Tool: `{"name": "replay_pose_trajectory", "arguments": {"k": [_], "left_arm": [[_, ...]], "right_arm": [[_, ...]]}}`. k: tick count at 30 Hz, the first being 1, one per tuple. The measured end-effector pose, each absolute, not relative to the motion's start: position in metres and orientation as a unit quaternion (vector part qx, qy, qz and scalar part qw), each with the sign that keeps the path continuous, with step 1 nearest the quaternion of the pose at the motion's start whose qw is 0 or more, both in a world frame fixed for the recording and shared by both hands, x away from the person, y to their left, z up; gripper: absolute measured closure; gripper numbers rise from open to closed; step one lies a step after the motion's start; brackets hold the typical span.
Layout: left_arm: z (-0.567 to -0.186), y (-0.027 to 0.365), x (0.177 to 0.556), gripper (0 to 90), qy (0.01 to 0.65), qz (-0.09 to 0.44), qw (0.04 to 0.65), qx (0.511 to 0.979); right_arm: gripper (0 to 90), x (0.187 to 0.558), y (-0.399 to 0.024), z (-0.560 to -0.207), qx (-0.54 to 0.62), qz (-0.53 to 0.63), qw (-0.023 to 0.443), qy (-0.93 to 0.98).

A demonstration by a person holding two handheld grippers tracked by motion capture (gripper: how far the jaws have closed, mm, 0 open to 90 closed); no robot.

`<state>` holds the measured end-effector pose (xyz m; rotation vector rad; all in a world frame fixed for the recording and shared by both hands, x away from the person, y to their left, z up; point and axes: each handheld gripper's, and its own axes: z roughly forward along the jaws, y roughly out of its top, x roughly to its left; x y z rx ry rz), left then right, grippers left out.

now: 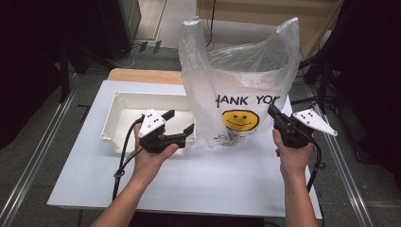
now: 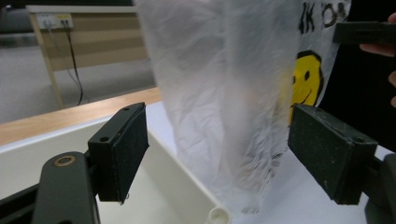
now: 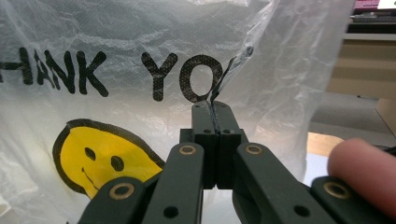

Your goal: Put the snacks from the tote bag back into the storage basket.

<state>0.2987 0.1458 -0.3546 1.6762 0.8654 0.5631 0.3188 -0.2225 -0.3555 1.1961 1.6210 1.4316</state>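
Observation:
A thin clear plastic bag printed "THANK YOU" over a yellow smiley stands upright on the white table, mouth open at the top. My right gripper is at the bag's right side. In the right gripper view its jaws are pressed together on a fold of the bag just below the lettering. My left gripper is open at the bag's lower left, over the near right corner of a white bin. In the left gripper view the bag hangs beyond the wide-apart pads, not touching them.
The shallow white bin lies left of the bag with nothing visible in it. A wooden board sits at the table's far edge. Metal rails run along the floor on both sides. The other gripper shows past the bag.

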Motion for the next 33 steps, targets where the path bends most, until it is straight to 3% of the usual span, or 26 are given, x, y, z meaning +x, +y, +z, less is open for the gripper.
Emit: {"name": "replay_pose_trajectory", "arguments": {"k": [5, 7, 10, 13, 20, 23, 27, 33], "left_arm": [[-0.343, 0.126, 0.302, 23.1, 0.352, 0.228, 0.571, 0.705], [-0.342, 0.118, 0.303, 34.7, 0.347, 0.235, 0.570, 0.706], [-0.343, 0.113, 0.304, 64.2, 0.347, 0.239, 0.566, 0.708], [-0.348, 0.112, 0.309, 86.3, 0.341, 0.211, 0.566, 0.720], [-0.365, 0.108, 0.317, 90.0, 0.338, 0.179, 0.547, 0.744], [-0.373, 0.105, 0.320, 90.0, 0.343, 0.171, 0.541, 0.749], [-0.382, 0.099, 0.319, 90.0, 0.339, 0.163, 0.536, 0.756], [-0.387, 0.095, 0.318, 90.0, 0.333, 0.155, 0.531, 0.764]], "right_arm": [[90.0, 0.316, -0.222, -0.356, 0.456, 0.548, 0.329, 0.620], [90.0, 0.315, -0.221, -0.358, 0.456, 0.548, 0.324, 0.622], [90.0, 0.315, -0.221, -0.361, 0.456, 0.544, 0.323, 0.626], [90.0, 0.316, -0.221, -0.364, 0.458, 0.541, 0.323, 0.627], [90.0, 0.317, -0.225, -0.369, 0.473, 0.535, 0.322, 0.622], [76.6, 0.317, -0.226, -0.368, 0.476, 0.542, 0.317, 0.616], [49.1, 0.315, -0.227, -0.362, 0.474, 0.560, 0.326, 0.596], [27.4, 0.315, -0.229, -0.355, 0.481, 0.568, 0.349, 0.569]]}}
